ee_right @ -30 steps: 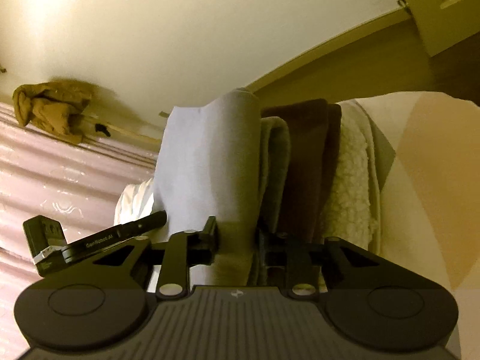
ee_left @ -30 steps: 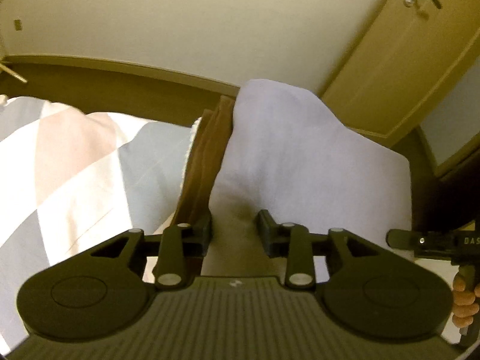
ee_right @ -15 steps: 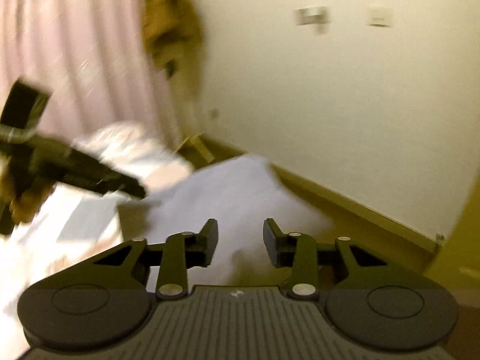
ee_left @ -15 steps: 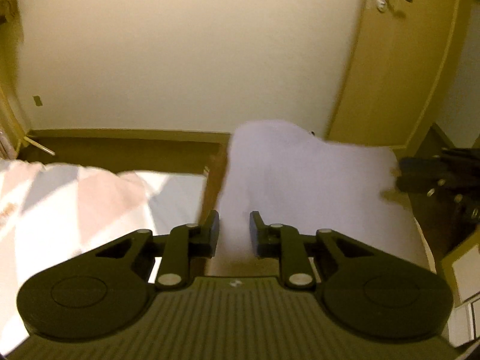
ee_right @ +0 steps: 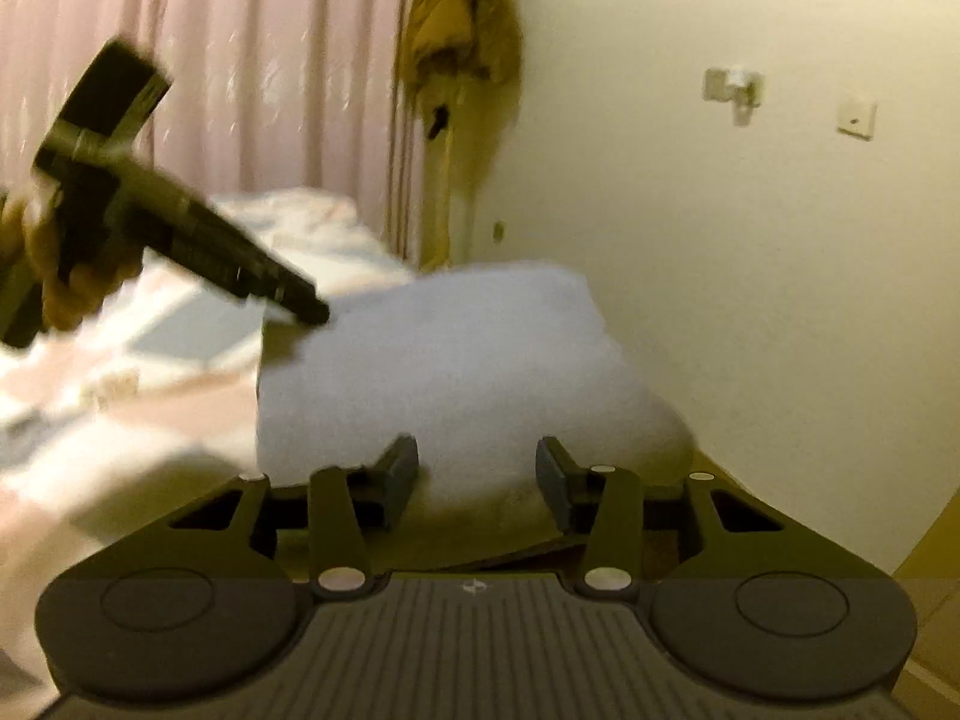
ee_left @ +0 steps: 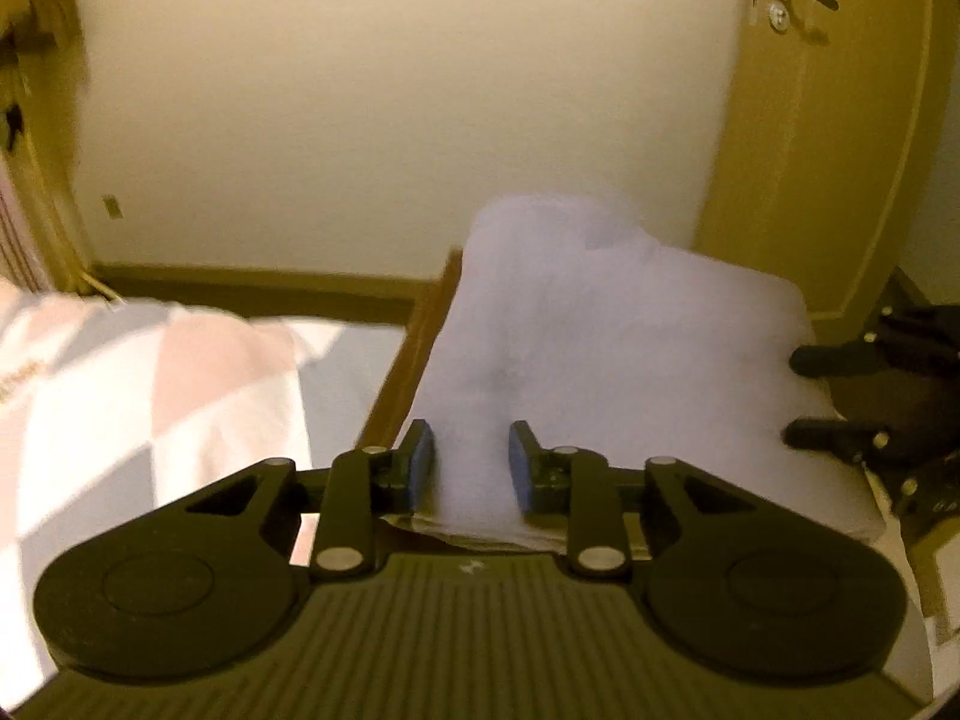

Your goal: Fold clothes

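Left wrist view: the left hand-held gripper (ee_left: 471,468) stands narrowly parted, a ridge of the soft pale lavender folded garment (ee_left: 600,348) between its fingers; whether the pads pinch it I cannot tell. The cloth lies on the pink-and-grey checked bed cover (ee_left: 150,384), a brown fabric strip (ee_left: 414,348) at 11 o'clock. It looks light and limp; best taken at edges or corners.

Right wrist view: the right hand-held gripper (ee_right: 477,480) is wide, the garment (ee_right: 456,372) just beyond. Only here do the pink curtain (ee_right: 252,78) and the left tool, at 10 o'clock, show.

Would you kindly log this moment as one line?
left claw: open | right claw: open | shirt: folded, on stack | bed: beside
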Motion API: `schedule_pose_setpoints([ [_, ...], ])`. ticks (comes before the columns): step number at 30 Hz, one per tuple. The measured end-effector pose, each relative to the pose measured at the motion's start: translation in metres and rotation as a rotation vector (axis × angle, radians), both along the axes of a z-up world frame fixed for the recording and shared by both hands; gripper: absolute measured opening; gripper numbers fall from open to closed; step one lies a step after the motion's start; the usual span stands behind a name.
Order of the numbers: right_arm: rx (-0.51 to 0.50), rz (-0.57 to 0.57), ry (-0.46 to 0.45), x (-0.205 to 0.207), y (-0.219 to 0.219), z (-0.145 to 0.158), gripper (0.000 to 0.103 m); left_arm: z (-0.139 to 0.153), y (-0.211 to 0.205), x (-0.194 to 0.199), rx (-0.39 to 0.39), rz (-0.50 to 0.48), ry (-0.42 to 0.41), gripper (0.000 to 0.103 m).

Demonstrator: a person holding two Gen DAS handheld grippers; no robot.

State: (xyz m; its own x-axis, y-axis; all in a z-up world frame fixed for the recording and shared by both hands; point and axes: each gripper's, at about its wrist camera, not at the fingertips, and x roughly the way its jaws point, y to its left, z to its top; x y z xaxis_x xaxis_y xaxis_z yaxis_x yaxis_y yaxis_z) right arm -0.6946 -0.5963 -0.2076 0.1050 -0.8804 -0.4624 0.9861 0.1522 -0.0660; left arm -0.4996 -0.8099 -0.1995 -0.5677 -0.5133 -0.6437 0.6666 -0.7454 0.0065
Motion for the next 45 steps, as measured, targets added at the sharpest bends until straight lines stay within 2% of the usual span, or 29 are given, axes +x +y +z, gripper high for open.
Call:
schedule_pose_setpoints([
  [3,0.003,-0.018,-0.011,-0.003,-0.002,-0.001,0.052,0.002,0.007,-0.006,-0.026,0.012,-0.023,0.024],
  [5,0.056,-0.011,-0.003,-0.005,-0.007,-0.012,0.054,-0.005,0.009,-0.010,-0.025,0.033,-0.041,0.024],
  [7,0.062,0.006,-0.007,-0.005,-0.006,-0.017,0.055,-0.009,0.011,-0.012,-0.023,0.061,-0.051,0.025],
  [11,0.068,-0.006,-0.033,-0.008,-0.003,0.004,0.058,0.010,0.025,-0.015,-0.032,0.143,-0.060,0.025],
  [13,0.092,-0.033,-0.067,-0.007,0.005,0.011,0.074,0.022,0.035,-0.014,-0.032,0.197,-0.064,0.027],
  [15,0.116,-0.060,-0.101,-0.005,0.013,0.018,0.079,0.032,0.049,-0.011,0.001,0.263,-0.068,0.030],
  [18,0.151,-0.099,-0.152,-0.003,0.025,0.028,0.081,0.039,0.076,-0.004,0.071,0.336,-0.068,0.038],
  [21,0.187,-0.139,-0.203,-0.001,0.037,0.039,0.086,0.040,0.103,0.005,0.137,0.394,-0.068,0.040],
  [23,0.211,-0.166,-0.237,0.001,0.045,0.046,0.086,0.042,0.123,0.013,0.164,0.426,-0.069,0.042],
  [26,0.205,-0.216,-0.255,0.017,0.068,0.063,0.087,0.055,0.159,0.028,0.178,0.457,-0.096,0.051],
  [29,0.191,-0.269,-0.264,0.036,0.093,0.082,0.092,0.077,0.195,0.048,0.165,0.446,-0.118,0.060],
  [31,0.182,-0.316,-0.278,0.052,0.115,0.099,0.093,0.092,0.220,0.061,0.156,0.437,-0.133,0.070],
  [35,0.174,-0.400,-0.323,0.083,0.160,0.138,0.098,0.131,0.262,0.091,0.141,0.437,-0.142,0.072],
  [37,0.165,-0.421,-0.342,0.098,0.181,0.159,0.100,0.155,0.284,0.107,0.135,0.442,-0.134,0.081],
  [38,0.159,-0.429,-0.351,0.105,0.192,0.171,0.101,0.167,0.295,0.115,0.131,0.444,-0.130,0.082],
  [40,0.133,-0.431,-0.353,0.120,0.212,0.191,0.101,0.187,0.309,0.128,0.116,0.444,-0.108,0.089],
  [45,0.085,-0.427,-0.342,0.145,0.247,0.225,0.101,0.224,0.338,0.147,0.074,0.441,-0.074,0.093],
])
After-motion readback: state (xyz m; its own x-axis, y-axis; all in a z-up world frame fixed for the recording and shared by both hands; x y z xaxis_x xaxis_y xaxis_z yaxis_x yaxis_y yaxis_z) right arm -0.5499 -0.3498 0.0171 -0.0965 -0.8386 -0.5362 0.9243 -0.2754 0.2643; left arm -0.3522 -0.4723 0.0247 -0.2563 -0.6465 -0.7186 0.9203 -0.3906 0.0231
